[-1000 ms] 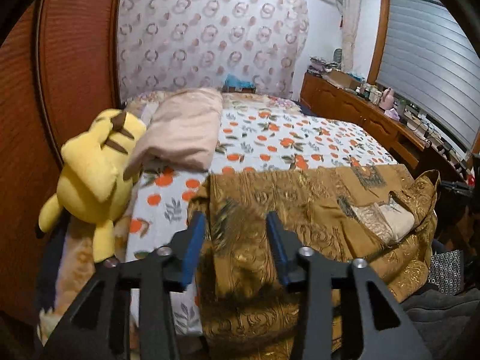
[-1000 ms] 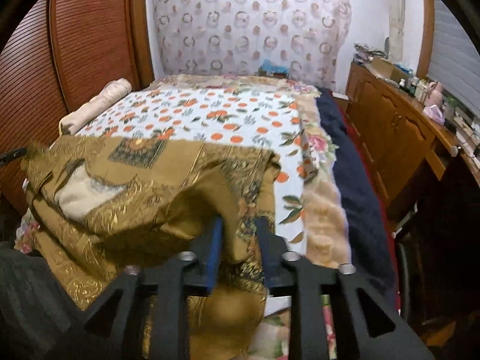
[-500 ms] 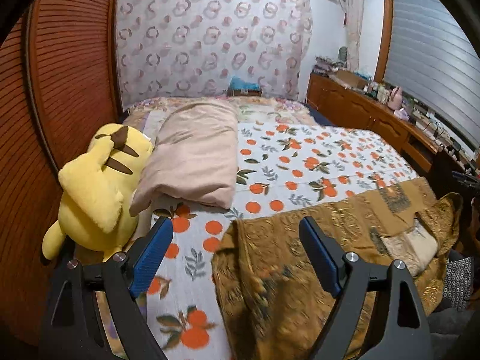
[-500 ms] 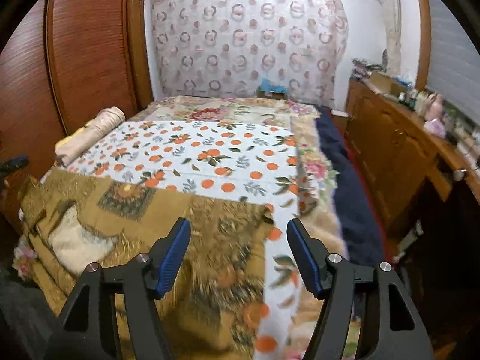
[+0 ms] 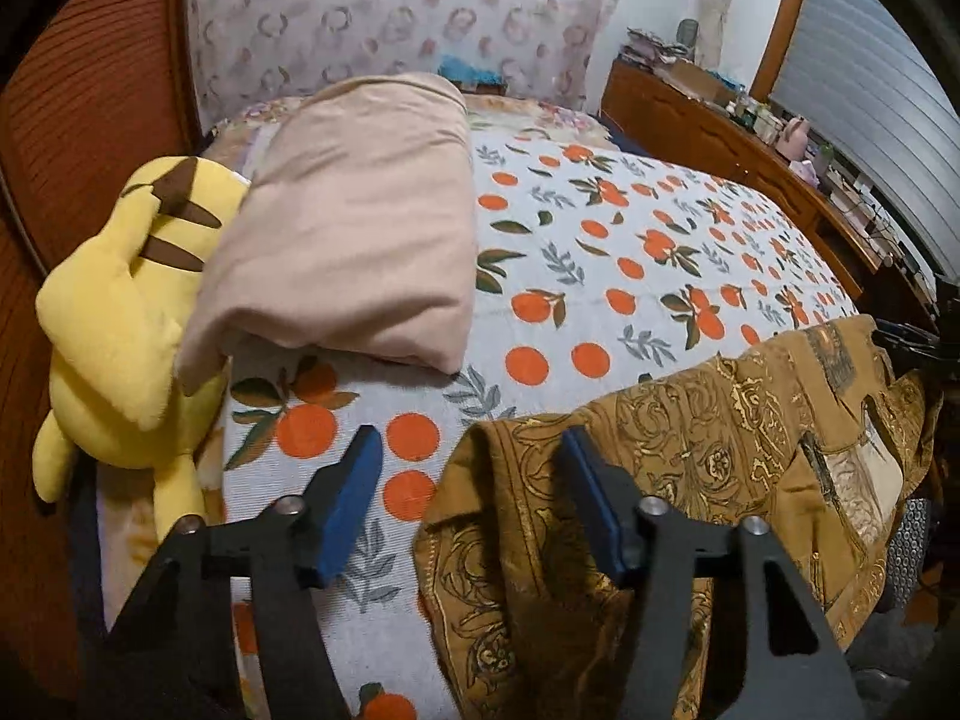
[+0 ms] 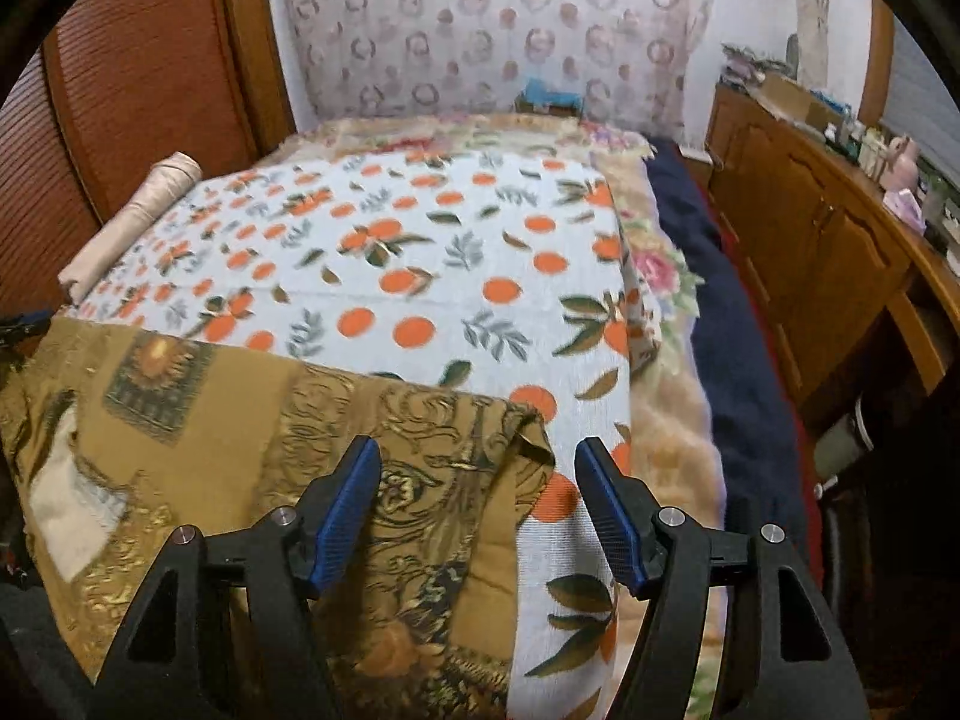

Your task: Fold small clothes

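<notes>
The gold patterned cloth point(image 5: 708, 468) lies rumpled across my bed's near edge; my left gripper point(image 5: 474, 498) and right gripper point(image 6: 480, 504) hover above it, jaws spread, holding nothing.

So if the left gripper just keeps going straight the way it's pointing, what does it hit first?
Probably the left edge of the brown gold-patterned garment, or the orange-print bedspread beside it. The left gripper is open, straddling that edge. The folded beige cloth lies farther on; depth is unclear.

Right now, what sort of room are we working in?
A bedroom, most likely: a bed with an orange-print bedspread, a yellow plush toy beside a folded beige blanket, and a wooden dresser along the wall.
</notes>
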Tool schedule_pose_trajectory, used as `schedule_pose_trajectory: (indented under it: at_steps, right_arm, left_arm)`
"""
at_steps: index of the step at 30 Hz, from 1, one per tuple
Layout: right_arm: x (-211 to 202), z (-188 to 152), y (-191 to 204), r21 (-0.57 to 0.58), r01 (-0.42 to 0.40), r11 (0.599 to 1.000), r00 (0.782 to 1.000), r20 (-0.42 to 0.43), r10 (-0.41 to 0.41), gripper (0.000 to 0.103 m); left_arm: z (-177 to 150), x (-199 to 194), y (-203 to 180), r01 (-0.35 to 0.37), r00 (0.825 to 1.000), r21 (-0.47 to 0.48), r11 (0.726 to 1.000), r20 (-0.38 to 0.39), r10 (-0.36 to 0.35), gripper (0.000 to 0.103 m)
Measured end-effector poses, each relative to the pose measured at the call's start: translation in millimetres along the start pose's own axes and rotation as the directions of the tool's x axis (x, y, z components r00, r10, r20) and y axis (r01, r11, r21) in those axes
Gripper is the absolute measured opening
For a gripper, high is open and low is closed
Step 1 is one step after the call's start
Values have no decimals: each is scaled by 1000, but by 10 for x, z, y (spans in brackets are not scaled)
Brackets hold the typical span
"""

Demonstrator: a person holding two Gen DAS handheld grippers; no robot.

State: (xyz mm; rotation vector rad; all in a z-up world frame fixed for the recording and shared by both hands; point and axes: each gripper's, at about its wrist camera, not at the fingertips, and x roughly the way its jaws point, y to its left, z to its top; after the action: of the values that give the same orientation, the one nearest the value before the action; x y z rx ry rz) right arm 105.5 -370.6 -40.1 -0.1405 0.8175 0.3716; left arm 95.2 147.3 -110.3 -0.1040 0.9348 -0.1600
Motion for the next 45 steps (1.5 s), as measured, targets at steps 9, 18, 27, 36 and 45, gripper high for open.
schedule_pose_trajectory:
  at_steps: [9,18,27,36,45]
  right_arm:
    - [194,26,25,4,-19,1000,1000,-5,19,58]
    - [-105,-135,296,-69,-25,997,995,99,32,7]
    - [-1383,-76,525,-80,19,997,930,366,12,6]
    - [-2704,234,715,-143,90,986,816,578,9,6]
    - [-2897,750,761,-131,177,975,781,622,-58,6]
  left_arm:
    - [1,117,-85,-3,999,33,999,-52,5,34]
    - [-51,-297,-358,38,998,88,995,51,-43,8]
    - [262,-1609,-590,37,918,98,995,391,-73,8]
    - [526,-2568,-564,35,792,96,995,604,-87,7]
    - [1167,-2628,-484,-46,746,78,996,666,-17,7]
